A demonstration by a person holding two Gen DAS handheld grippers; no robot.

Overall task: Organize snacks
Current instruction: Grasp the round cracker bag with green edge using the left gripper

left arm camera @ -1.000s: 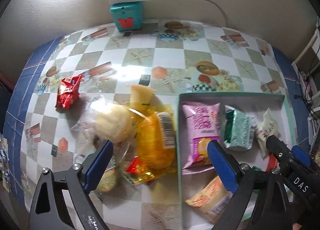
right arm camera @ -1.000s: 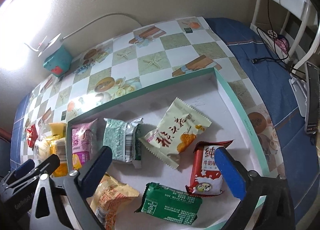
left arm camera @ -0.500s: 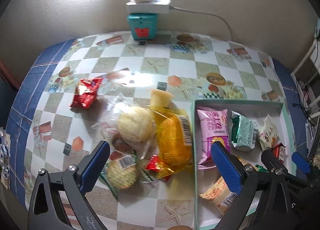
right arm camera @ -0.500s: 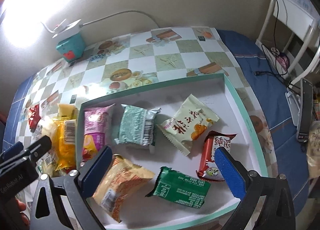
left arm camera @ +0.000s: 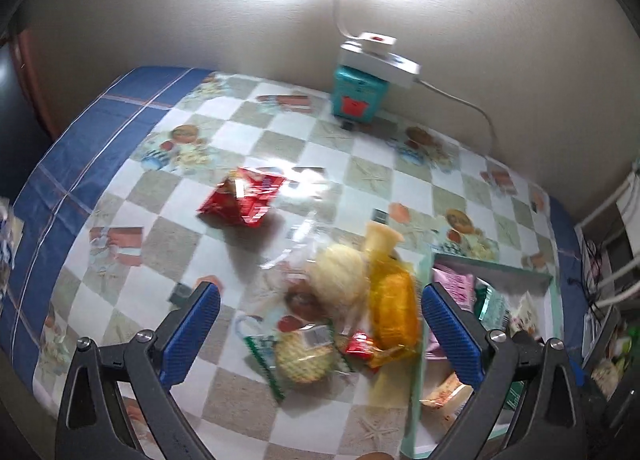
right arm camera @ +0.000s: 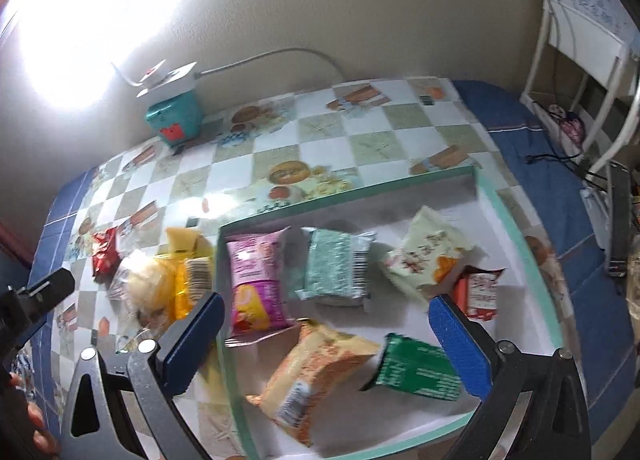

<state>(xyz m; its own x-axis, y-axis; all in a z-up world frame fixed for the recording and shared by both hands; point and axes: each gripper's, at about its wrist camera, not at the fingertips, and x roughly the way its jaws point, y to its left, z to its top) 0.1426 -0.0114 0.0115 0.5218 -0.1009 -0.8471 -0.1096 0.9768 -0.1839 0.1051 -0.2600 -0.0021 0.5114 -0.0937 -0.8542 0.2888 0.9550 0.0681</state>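
Observation:
A shallow box with a green rim (right arm camera: 516,236) holds several snack packets: pink (right arm camera: 256,280), pale green (right arm camera: 336,268), cream (right arm camera: 424,260), red and white (right arm camera: 480,292), orange (right arm camera: 316,376) and dark green (right arm camera: 416,368). Left of the box lies a loose pile: a yellow packet (left arm camera: 392,308), a clear-wrapped pale bun (left arm camera: 340,280) and a round cracker pack (left arm camera: 304,356). A red packet (left arm camera: 240,199) lies apart, farther left. My left gripper (left arm camera: 318,336) hangs open above the pile, holding nothing. Above the box my right gripper (right arm camera: 326,348) stands open and empty.
A teal box (left arm camera: 360,93) with a white power strip and lamp on top stands at the back by the wall. The tablecloth (left arm camera: 168,187) is chequered with a blue border. White chair legs (right arm camera: 568,59) and cables stand off the table's right end.
Both grippers drew back and rose, so more of the table shows. The left view swung left off the box toward the loose pile and rolled. The snacks lie as before.

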